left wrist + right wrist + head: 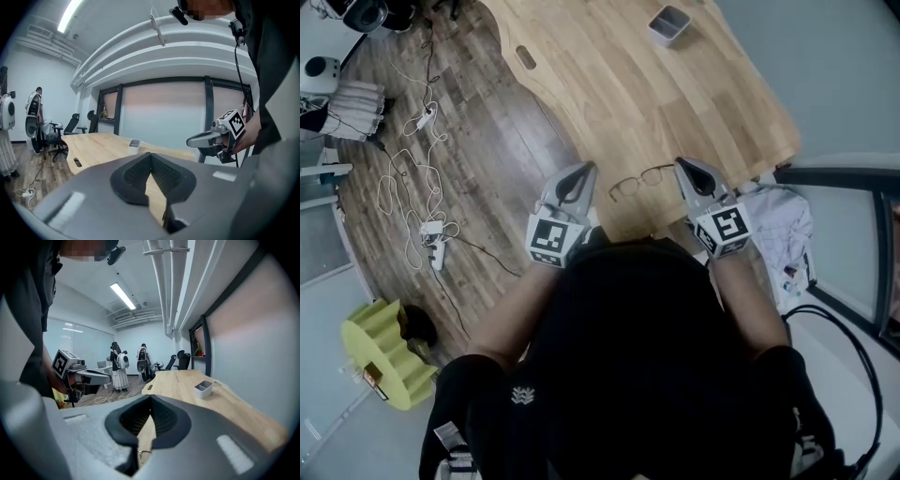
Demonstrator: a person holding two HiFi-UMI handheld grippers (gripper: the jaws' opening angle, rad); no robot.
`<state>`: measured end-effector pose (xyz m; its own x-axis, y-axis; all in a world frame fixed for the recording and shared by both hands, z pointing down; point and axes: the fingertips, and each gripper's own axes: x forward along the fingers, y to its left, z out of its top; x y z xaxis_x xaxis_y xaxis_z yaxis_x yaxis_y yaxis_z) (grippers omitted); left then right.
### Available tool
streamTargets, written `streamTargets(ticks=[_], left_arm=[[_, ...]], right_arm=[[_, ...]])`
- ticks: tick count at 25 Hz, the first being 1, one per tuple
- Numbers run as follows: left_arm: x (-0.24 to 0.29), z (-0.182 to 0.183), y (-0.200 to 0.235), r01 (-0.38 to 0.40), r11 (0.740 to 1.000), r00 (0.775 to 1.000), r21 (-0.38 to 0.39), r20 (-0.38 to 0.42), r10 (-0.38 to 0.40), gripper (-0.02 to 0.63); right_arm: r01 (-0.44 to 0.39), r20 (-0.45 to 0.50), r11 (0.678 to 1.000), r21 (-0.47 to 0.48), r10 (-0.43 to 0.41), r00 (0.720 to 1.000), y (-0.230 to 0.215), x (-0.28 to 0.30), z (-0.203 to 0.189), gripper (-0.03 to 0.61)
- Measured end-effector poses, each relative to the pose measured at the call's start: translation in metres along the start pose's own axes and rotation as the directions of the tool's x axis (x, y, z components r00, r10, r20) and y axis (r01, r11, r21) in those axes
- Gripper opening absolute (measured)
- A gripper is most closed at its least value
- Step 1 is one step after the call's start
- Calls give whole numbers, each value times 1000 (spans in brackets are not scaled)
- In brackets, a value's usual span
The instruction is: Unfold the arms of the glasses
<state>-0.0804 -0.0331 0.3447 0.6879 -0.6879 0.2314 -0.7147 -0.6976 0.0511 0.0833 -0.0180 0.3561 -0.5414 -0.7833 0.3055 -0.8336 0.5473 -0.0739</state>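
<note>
The glasses (640,180) lie on the wooden surface (703,94), close to its near edge and between the two grippers. Both lenses show as thin wire rims side by side. From the head view the frame is too small and fine to tell whether its arms are folded behind the lenses or already swung out. The right gripper view adds only a sliver of wire (140,454) low between that gripper's jaws.

The left gripper (584,171) hangs just to the left of the frame. Its jaws are pressed together at the tips with nothing between them. The right gripper (684,167) hangs just to the right, its jaws likewise closed tip to tip and holding nothing. Neither seems to touch the glasses.

As for progress, the scene fits two stages. The glasses may be lying folded with both grippers drawn up beside them, or they may have been opened and set down with the grippers clear of them. What would settle it is how the arms lie, and that is what the pictures leave unclear.

Farther off, a small grey tray (669,23) sits at the far end of the surface, well apart from the glasses.
</note>
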Motion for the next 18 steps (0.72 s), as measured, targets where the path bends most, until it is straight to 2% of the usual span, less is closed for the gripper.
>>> streamTargets(ticks=[8,18], left_arm=[[-1,-2,2,-12,1000,1000,12,-8,12,6],[-1,0,4,13,999,1000,31,-17,-12,6]], right_arm=[[7,-14,1000,20,-7,1000,-6,0,-8,0],[28,-27,999,24,-28,999,-16,-1,-10,0]])
